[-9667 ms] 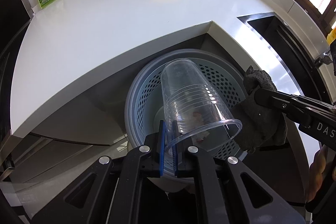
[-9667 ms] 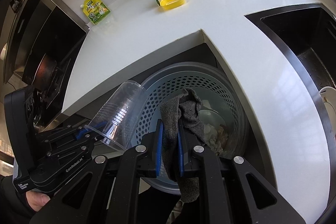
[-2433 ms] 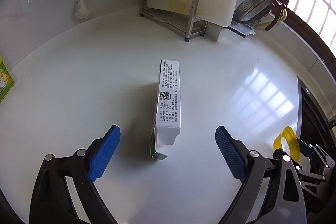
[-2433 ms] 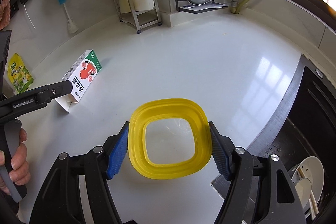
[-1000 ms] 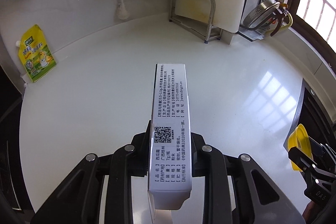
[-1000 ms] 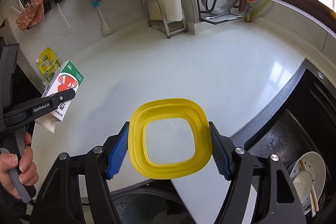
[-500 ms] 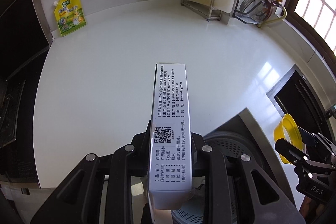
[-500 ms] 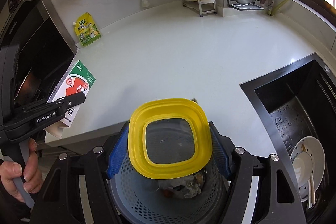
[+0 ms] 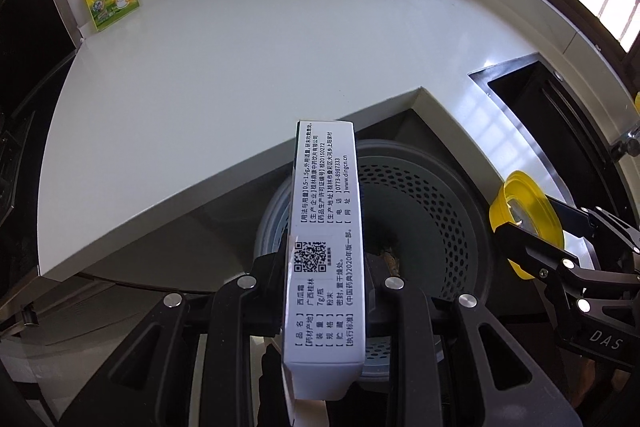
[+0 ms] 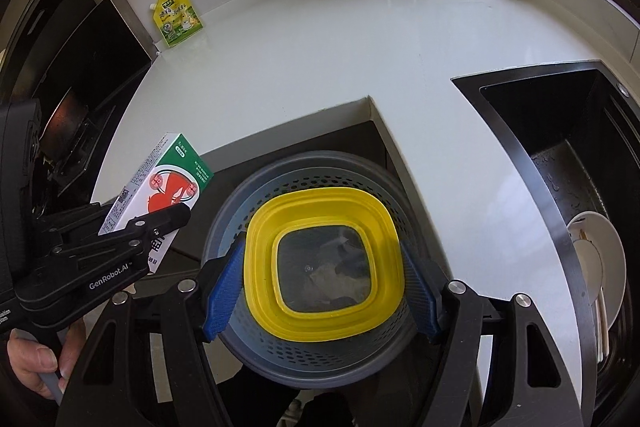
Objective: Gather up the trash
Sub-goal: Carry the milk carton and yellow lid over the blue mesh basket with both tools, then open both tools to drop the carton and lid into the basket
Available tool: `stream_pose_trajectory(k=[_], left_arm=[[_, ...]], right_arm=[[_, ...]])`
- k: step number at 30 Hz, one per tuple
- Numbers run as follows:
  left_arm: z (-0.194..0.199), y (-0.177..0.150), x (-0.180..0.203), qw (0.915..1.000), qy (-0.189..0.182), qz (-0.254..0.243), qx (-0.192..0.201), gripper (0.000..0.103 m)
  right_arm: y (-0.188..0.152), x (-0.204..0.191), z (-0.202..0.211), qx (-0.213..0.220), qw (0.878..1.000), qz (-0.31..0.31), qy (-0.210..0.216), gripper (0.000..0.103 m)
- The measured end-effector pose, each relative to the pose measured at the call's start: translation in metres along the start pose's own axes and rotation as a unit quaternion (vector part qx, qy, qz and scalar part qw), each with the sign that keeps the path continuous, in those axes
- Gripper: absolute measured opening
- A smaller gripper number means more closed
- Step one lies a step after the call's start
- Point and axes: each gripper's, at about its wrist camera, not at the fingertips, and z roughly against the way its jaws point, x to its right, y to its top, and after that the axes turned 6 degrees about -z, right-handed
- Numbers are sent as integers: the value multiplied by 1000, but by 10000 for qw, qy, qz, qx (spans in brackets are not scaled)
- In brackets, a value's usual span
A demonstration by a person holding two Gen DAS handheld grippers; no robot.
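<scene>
My left gripper (image 9: 324, 291) is clamped on the narrow sides of the white box (image 9: 326, 227), which sticks out ahead of the jaws with its far end over the near-left rim of the grey bin (image 9: 452, 203). My right gripper (image 10: 322, 267) is spread wide and holds the yellow lid (image 10: 322, 259) by two opposite edges, flat and right over the bin's mouth (image 10: 224, 223); through its clear middle I can see rubbish already lying in the bottom. From the right wrist camera the box (image 10: 160, 195) sits at about nine o'clock from the bin, more over the gap beside it than over the opening. That is my worry: if I let go now, the box could strike the rim and tip outward to the floor under the counter (image 9: 240, 67). The lid is nearly as wide as the bin, so dropped level it might lodge across the top and block the box. The two grippers are close, so the box's end could knock the lid askew. A yellow pouch (image 10: 178, 17) at eleven o'clock is left to collect.
</scene>
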Motion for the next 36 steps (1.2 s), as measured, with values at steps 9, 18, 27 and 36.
stream_pose_trajectory(k=[9, 18, 27, 36], left_arm=[[1, 0, -1, 9999, -21, 95, -44, 28], [13, -4, -8, 9997, 115, 203, 0, 60], [30, -3, -8, 9995, 197, 233, 46, 67], [53, 2, -3, 9989, 310, 225, 257, 77]], right_arm=[[-1, 1, -4, -53, 10000, 25, 70, 69], [2, 4, 6, 11, 9999, -91, 99, 75], [-1, 5, 24, 106, 9997, -235, 45, 76], [-6, 5, 45, 240, 9992, -321, 17, 76]])
